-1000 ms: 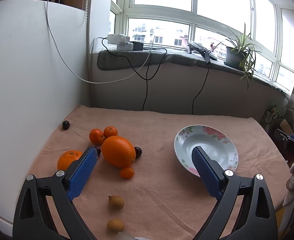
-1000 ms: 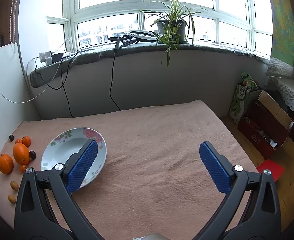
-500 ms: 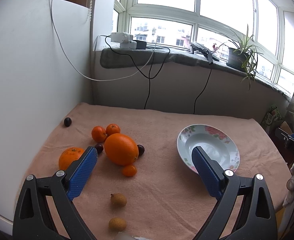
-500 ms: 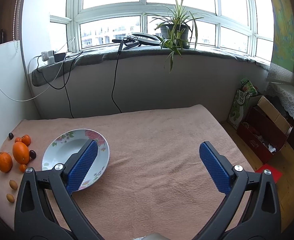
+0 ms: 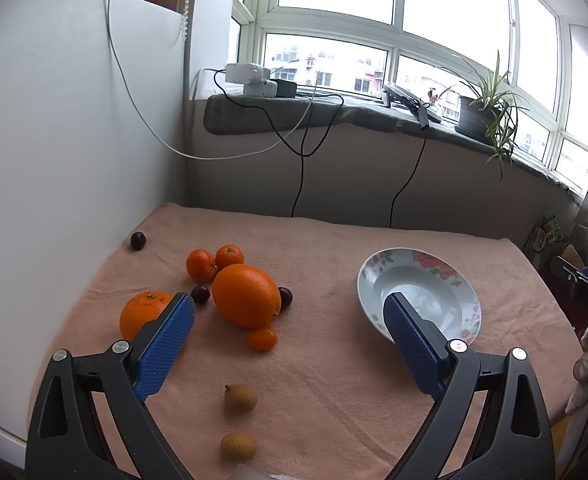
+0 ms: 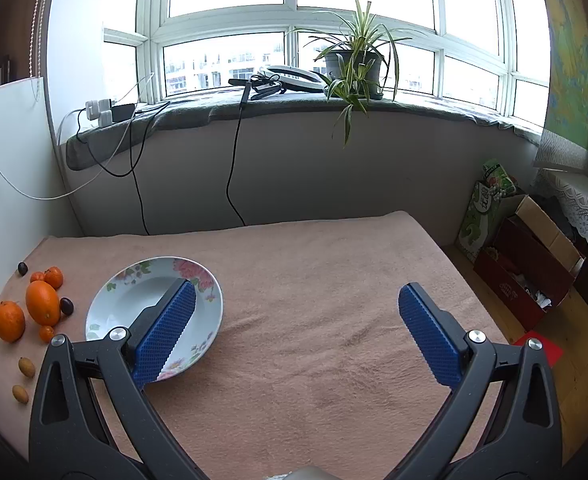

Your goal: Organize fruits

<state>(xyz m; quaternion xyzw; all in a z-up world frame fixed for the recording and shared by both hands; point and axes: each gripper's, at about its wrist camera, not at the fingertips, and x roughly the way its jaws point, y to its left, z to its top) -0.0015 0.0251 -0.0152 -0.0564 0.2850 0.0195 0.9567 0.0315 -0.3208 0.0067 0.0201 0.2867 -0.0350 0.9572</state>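
A large orange (image 5: 246, 295) lies on the pink cloth with a second orange (image 5: 144, 314) to its left, two tangerines (image 5: 200, 265) behind, a kumquat (image 5: 262, 338) in front, dark plums (image 5: 138, 240) around, and two tan longans (image 5: 240, 397) nearer me. An empty floral plate (image 5: 449, 280) sits to the right; it also shows in the right wrist view (image 6: 110, 294). My left gripper (image 5: 288, 320) is open and empty, above the cloth near the fruits. My right gripper (image 6: 295, 304) is open and empty, right of the plate.
A white wall panel (image 5: 54, 140) stands along the left of the table. The windowsill (image 6: 294, 104) behind carries chargers, cables and a potted plant (image 6: 353, 60). Cardboard boxes (image 6: 533, 260) sit on the floor beyond the table's right edge.
Both views have shifted slightly: the fruits and plate sit a little further right in each frame, as both grippers drifted a little left. Both stay open.
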